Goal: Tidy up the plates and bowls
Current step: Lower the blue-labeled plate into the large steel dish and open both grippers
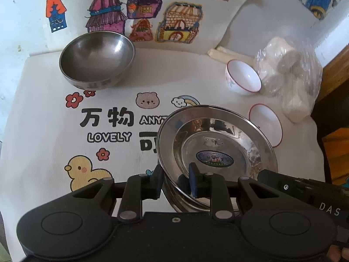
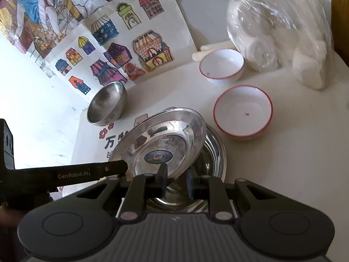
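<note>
on the far left of the table stands a big steel bowl (image 1: 97, 59), upright and alone, just before the paper sheet with coloured house drawings (image 1: 152, 15) that leans behind it. it rests on a white cloth (image 1: 43, 131) printed with a yellow duck, flowers and the word "lovely". more to the right, near the front, the left gripper (image 1: 176, 182) is closed on the near rim of a steel plate (image 1: 218, 144): one black pad is outside the rim and the blue pad is inside the dish, and the rim passes between them. in the right wrist view the same steel plate (image 2: 161, 144) is tilted, its far edge raised, and it lies partly over a second steel dish (image 2: 209, 159) that sits under it on the table. the right gripper (image 2: 176, 182) is at the near edge of this pair, with its fingers set narrow; the plate's rim comes down between them, but i cannot tell if the pads really press on it. the arm of the left gripper crosses the left part of that view. right of the plates are two white bowls with a red rim, one nearer (image 2: 243, 111) and one farther (image 2: 221, 64), upright and a little apart. at the far right lies a clear plastic bag (image 2: 281, 30) with white pieces inside, just beside the farther bowl.
</note>
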Demonstrator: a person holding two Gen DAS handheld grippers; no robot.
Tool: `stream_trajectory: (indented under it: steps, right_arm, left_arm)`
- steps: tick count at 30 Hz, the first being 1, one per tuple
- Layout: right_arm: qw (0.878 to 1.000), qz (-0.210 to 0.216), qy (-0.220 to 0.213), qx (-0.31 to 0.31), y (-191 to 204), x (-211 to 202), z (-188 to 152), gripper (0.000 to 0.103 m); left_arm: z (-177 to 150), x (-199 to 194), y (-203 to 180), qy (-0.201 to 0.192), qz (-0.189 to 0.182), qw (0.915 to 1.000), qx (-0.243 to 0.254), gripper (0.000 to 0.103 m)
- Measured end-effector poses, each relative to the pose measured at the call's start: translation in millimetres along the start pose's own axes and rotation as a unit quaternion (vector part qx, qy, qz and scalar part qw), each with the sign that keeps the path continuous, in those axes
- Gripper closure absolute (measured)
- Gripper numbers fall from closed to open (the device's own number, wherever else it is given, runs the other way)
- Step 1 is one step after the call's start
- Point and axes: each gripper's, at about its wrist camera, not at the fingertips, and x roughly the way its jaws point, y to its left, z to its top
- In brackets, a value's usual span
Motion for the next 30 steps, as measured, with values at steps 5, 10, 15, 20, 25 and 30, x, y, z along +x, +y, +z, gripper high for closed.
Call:
stream_trajectory:
  steps: [5, 10, 15, 20, 25, 30]
  right_arm:
    - [1.000, 0.002, 0.006, 0.018, -6.5, 1.6, -5.1, 0.082]
    - [0.999, -0.001, 0.014, 0.037, -13.1, 5.4, -6.7, 0.082]
    - [0.999, -0.002, 0.025, 0.048, -19.0, 8.1, -9.1, 0.082]
    - [0.998, -0.006, 0.038, 0.053, -19.6, 11.2, -9.6, 0.082]
    - [0.997, -0.012, 0.050, 0.057, -20.1, 13.4, -8.1, 0.081]
    - [0.997, -0.021, 0.053, 0.057, -19.9, 15.4, -7.7, 0.080]
  left_arm:
    - [-0.5, 1.0, -5.1, 0.008, 0.007, 0.9998, 0.016, 0.076]
    - [-1.8, 3.3, -10.0, 0.015, 0.010, 0.9994, 0.031, 0.075]
    - [-3.2, 5.5, -12.6, 0.024, 0.013, 0.9988, 0.041, 0.074]
    - [-5.0, 9.2, -13.0, 0.035, 0.017, 0.9982, 0.045, 0.074]
    - [-6.5, 13.7, -14.6, 0.046, 0.021, 0.9976, 0.048, 0.073]
    - [-6.4, 16.3, -16.1, 0.052, 0.018, 0.9972, 0.051, 0.073]
